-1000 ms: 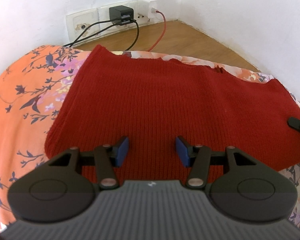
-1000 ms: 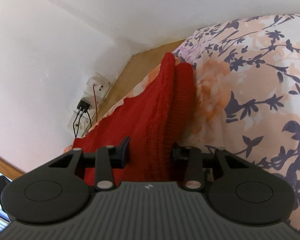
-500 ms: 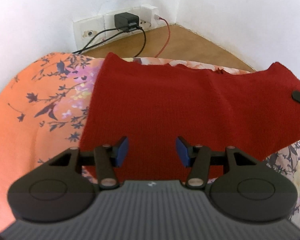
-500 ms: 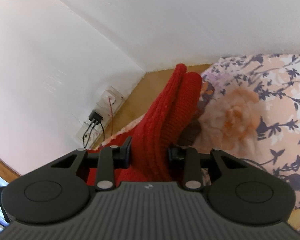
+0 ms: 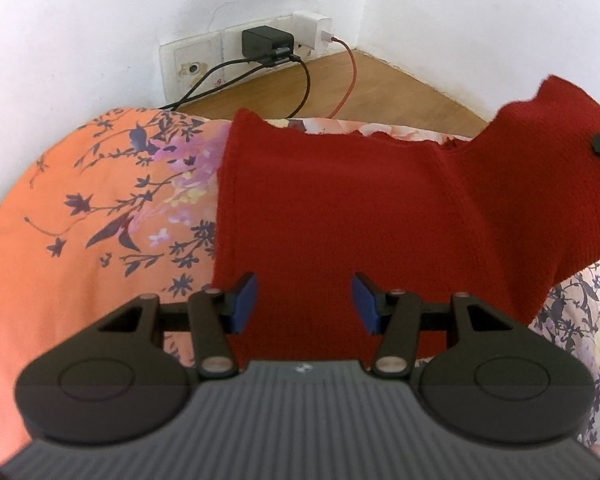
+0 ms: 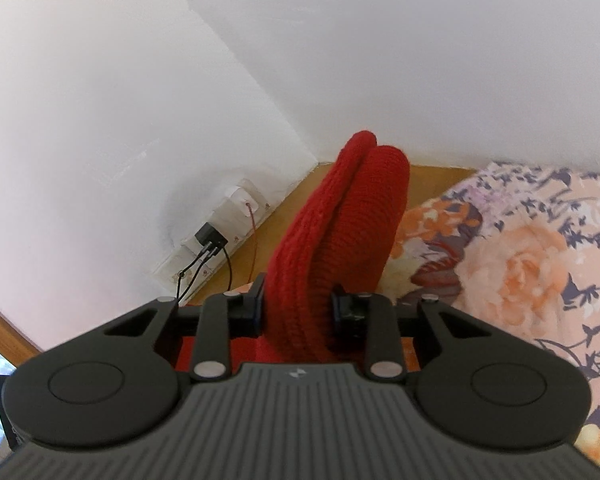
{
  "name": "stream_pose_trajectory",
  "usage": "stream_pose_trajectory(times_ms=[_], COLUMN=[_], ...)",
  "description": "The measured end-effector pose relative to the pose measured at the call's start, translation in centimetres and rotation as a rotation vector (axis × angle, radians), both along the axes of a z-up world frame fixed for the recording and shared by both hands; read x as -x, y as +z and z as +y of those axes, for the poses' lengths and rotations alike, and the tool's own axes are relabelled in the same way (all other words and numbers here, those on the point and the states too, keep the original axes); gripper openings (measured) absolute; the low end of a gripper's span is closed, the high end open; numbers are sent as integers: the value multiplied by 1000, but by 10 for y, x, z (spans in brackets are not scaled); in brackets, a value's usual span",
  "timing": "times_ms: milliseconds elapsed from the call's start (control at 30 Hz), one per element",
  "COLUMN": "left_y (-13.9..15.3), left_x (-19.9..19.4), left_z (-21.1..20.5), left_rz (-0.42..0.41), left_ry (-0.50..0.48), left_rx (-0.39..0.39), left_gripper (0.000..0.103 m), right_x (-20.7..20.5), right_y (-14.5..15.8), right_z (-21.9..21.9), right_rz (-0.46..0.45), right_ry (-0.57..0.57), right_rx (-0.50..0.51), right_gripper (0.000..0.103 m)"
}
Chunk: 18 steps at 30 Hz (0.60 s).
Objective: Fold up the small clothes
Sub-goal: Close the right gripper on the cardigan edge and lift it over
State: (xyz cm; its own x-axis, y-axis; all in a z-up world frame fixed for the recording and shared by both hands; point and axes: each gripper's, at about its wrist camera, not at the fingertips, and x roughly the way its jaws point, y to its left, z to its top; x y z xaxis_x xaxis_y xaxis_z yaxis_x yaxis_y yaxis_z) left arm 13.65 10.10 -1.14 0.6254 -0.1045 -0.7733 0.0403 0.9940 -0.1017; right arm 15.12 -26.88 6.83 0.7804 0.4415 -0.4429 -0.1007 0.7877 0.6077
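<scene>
Right gripper [image 6: 298, 312], jaws just closing, pinches the knit [image 5: 340, 208] at its doubled right edge; left gripper [image 5: 304, 302] half-open, empty. Soft, limp: likely best held by edges.

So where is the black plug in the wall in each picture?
Left wrist view: the black plug is at the top, in the middle, on the white wall sockets above the red knitted top.
Right wrist view: the black plug is at middle left, low on the wall, left of the raised red knitted top.
Shared landmark: the thin red cable hanging just beside the plug.
</scene>
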Motion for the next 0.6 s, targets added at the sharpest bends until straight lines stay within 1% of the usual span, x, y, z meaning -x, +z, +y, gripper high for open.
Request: stream_pose_trajectory(times_ms=[233,333,433,600], left_y=[4,4,3,-1], left_x=[0,-1,-3,-6], left_z=[12,20,28,40], left_rz=[-14,-17,-13,-5], left_ry=[-16,-15,-7,0], left_rx=[15,24,29,42], left_gripper=[54,54,54,54], right_x=[-7,-10,-15,-20], right_y=[23,29,30,25], right_z=[38,59,84,117], right_rz=[-10,-15,-9,14], right_ry=[27,51,75,130], right_rx=[24,51,96,119], right_gripper=[30,30,30,30])
